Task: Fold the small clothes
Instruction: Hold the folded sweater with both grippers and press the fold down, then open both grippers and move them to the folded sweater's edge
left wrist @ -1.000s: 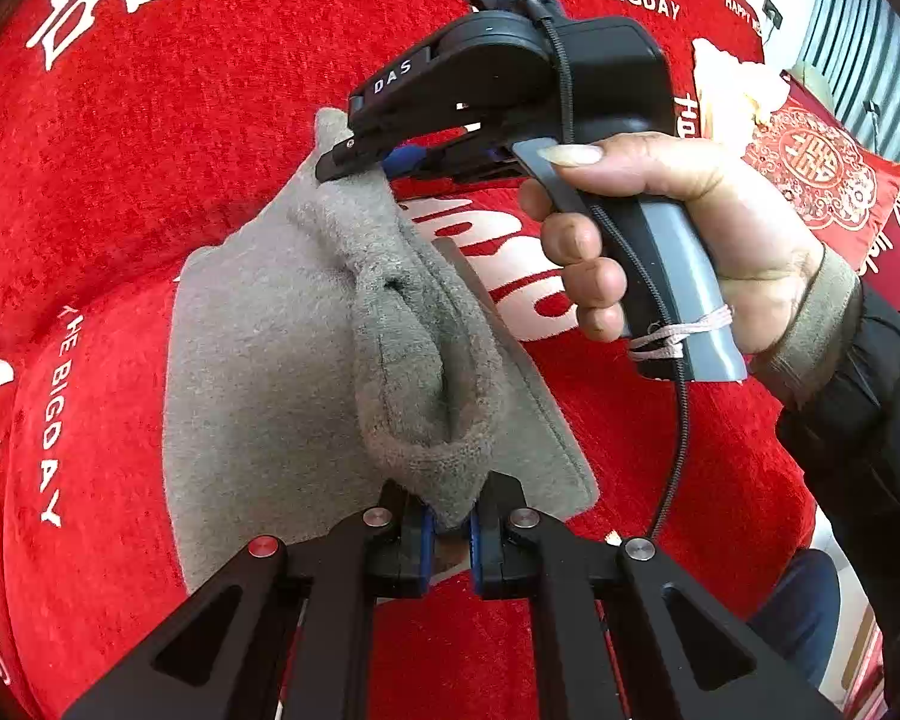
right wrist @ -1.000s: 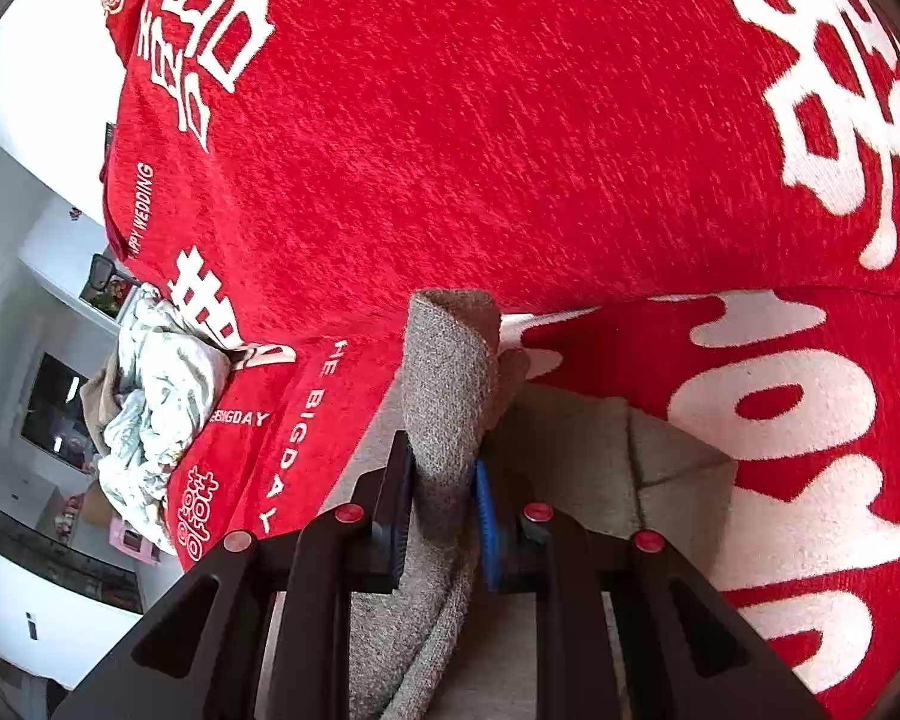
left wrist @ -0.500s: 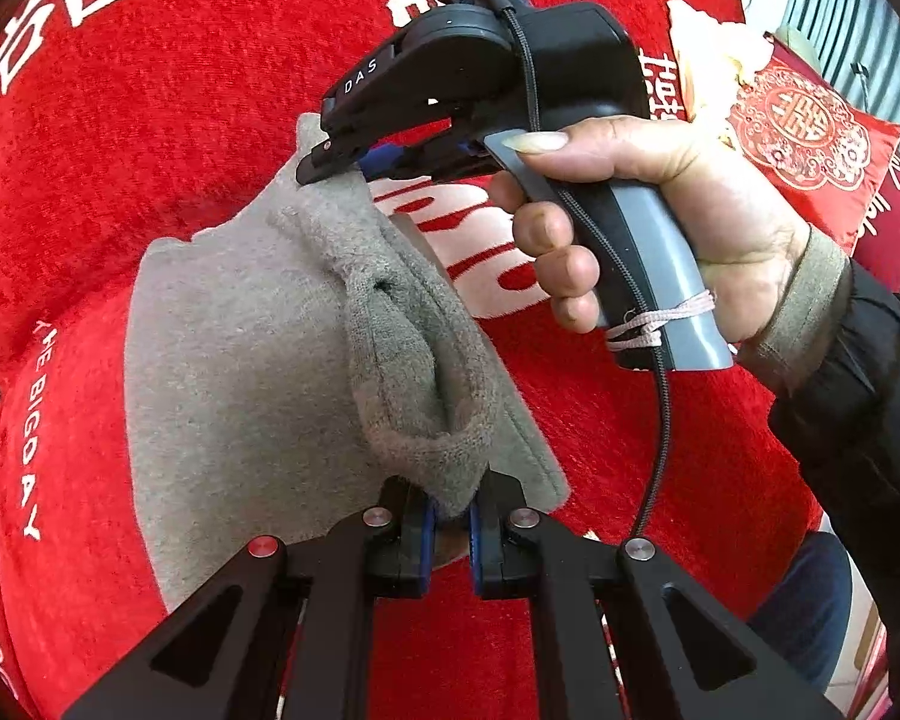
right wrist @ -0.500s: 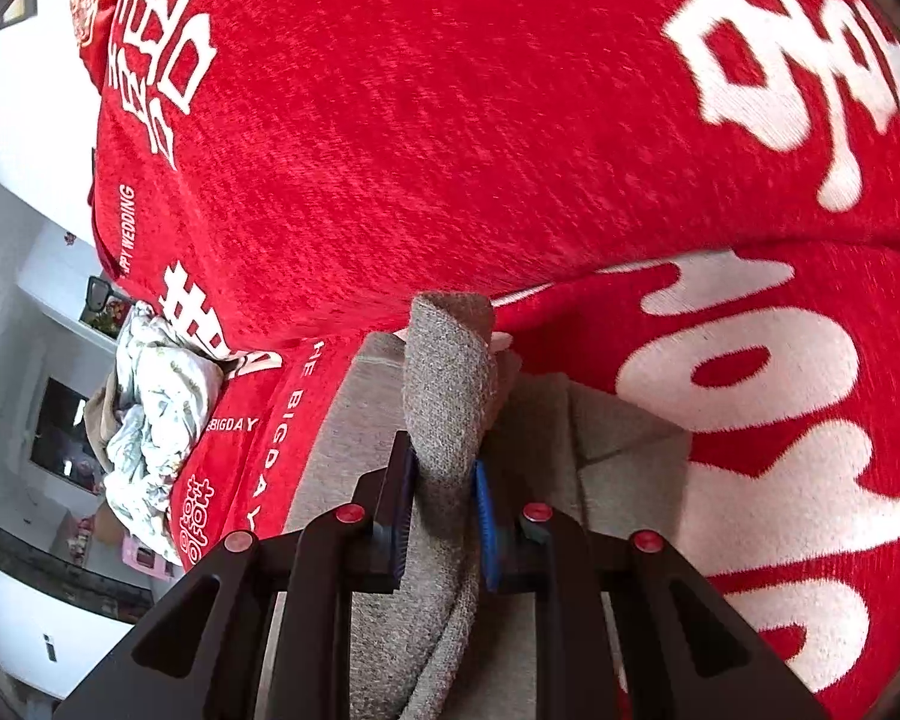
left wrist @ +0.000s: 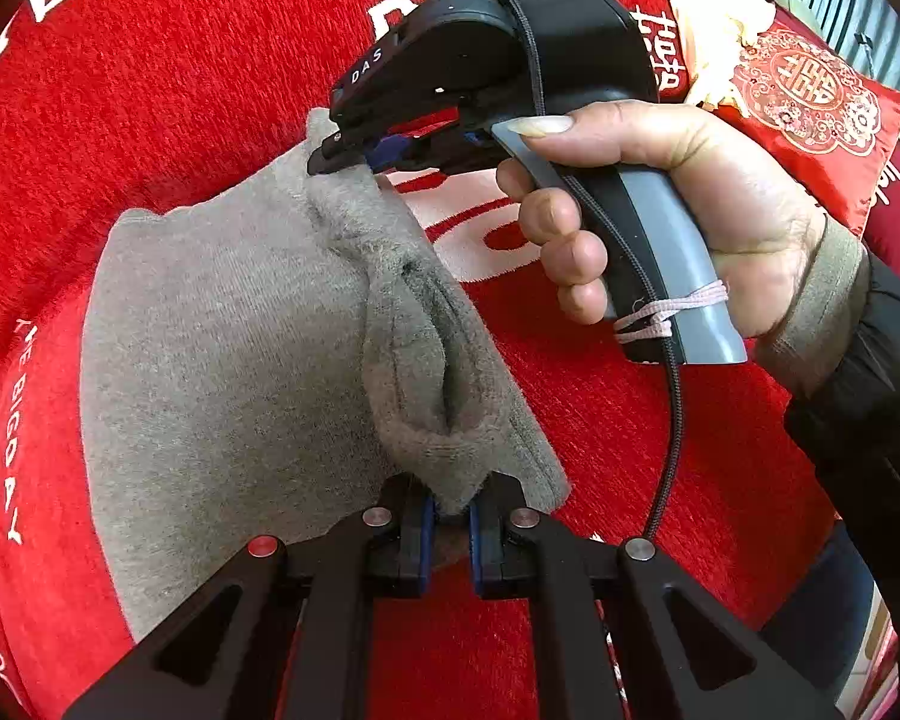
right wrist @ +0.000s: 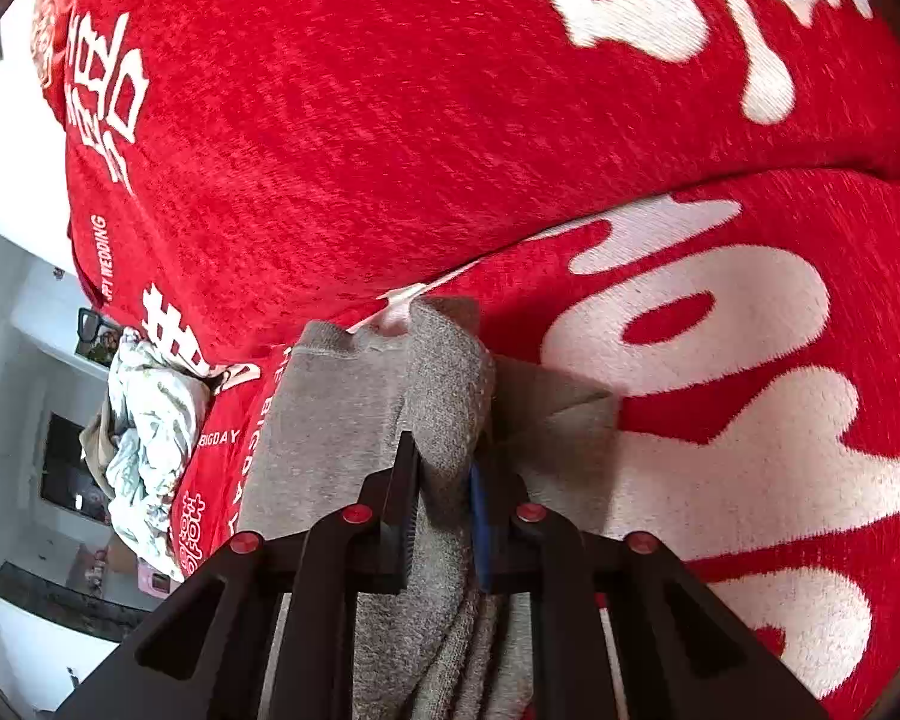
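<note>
Nearest the left wrist camera, the left gripper [left wrist: 448,519] is clenched on a bunched edge of the grey fleece garment [left wrist: 222,348], which lies on the red printed blanket [left wrist: 180,78]. Farther off, the right gripper [left wrist: 354,159], held by a hand [left wrist: 678,210], pinches the opposite raised fold, its jaws having just been closing on the cloth.

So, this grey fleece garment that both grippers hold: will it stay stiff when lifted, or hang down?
The grey garment is probably floppy: between the left gripper and the right gripper its edge sags into a soft fold. It looks light for its size, since two small pinches carry that edge. The fuzzy nap likely resists slipping on the red cover.
</note>
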A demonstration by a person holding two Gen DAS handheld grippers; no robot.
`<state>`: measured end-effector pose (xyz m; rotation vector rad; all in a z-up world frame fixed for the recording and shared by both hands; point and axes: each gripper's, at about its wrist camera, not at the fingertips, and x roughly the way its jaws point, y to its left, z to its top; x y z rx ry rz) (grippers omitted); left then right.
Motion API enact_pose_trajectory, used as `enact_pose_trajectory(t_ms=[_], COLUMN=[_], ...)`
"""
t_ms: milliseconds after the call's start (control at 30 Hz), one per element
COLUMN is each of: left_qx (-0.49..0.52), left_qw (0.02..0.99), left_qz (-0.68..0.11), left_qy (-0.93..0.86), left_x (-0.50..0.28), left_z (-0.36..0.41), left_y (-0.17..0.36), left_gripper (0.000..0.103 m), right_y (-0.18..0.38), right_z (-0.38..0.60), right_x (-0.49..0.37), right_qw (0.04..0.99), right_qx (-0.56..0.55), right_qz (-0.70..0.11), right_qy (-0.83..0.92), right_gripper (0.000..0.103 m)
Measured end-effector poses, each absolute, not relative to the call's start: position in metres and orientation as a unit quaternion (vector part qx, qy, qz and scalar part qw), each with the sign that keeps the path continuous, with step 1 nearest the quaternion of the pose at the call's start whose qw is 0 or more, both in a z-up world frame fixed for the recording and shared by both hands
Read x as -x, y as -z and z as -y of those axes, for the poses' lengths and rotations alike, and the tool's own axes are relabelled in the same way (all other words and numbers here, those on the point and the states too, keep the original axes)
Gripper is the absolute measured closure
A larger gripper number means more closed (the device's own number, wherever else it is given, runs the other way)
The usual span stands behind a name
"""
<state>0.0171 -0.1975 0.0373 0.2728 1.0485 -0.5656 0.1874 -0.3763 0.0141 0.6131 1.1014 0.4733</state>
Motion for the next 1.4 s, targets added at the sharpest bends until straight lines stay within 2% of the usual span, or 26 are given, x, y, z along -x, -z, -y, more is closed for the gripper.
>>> enact_pose_trajectory(t_ms=[267,333,367,400,433,467,500,667,867,967,1067,1167,1300,1400], left_qx=[-0.127,-0.124,-0.122,-0.117,-0.105,-0.100,-0.093,-0.085,-0.030,-0.023,-0.009,0.048,0.065,0.073], left_qw=[0.818,0.819,0.819,0.818,0.813,0.814,0.824,0.830,0.850,0.865,0.857,0.832,0.842,0.853], left_qz=[-0.493,-0.493,-0.493,-0.494,-0.497,-0.496,-0.486,-0.464,-0.443,-0.452,-0.489,-0.524,-0.507,-0.489], left_qy=[0.266,0.266,0.266,0.272,0.283,0.284,0.278,0.297,0.283,0.216,0.165,0.177,0.175,0.167], left_x=[-0.021,-0.021,-0.021,-0.021,-0.020,-0.018,-0.013,0.005,-0.004,-0.028,-0.053,-0.064,-0.058,-0.056], left_z=[0.200,0.199,0.198,0.196,0.194,0.192,0.187,0.169,0.119,0.094,0.074,0.054,0.039,0.030], left_y=[-0.033,-0.032,-0.031,-0.032,-0.034,-0.035,-0.040,-0.059,-0.077,-0.067,-0.039,-0.015,-0.028,-0.040], left_gripper=[0.093,0.093,0.082,0.070,0.040,0.017,0.015,0.015,0.015,0.015,0.015,0.015,0.015,0.015], right_y=[-0.012,-0.014,-0.017,-0.019,-0.022,-0.027,-0.032,-0.067,-0.067,-0.046,-0.033,-0.034,-0.059,-0.081], right_z=[0.374,0.370,0.371,0.371,0.372,0.373,0.374,0.367,0.327,0.327,0.343,0.341,0.337,0.329], right_x=[-0.186,-0.186,-0.185,-0.183,-0.181,-0.178,-0.174,-0.148,-0.125,-0.128,-0.129,-0.126,-0.108,-0.073], right_qw=[0.787,0.786,0.787,0.788,0.790,0.796,0.803,0.828,0.797,0.803,0.797,0.802,0.825,0.822], right_qx=[-0.274,-0.275,-0.275,-0.273,-0.270,-0.265,-0.258,-0.231,-0.209,-0.187,-0.233,-0.225,-0.196,-0.195], right_qz=[-0.512,-0.514,-0.516,-0.517,-0.517,-0.512,-0.507,-0.470,-0.488,-0.514,-0.505,-0.506,-0.492,-0.468], right_qy=[-0.209,-0.205,-0.197,-0.192,-0.189,-0.183,-0.178,-0.199,-0.287,-0.239,-0.234,-0.223,-0.199,-0.259], right_gripper=[0.086,0.079,0.077,0.063,0.049,0.044,0.040,0.040,0.040,0.041,0.044,0.044,0.041,0.040])
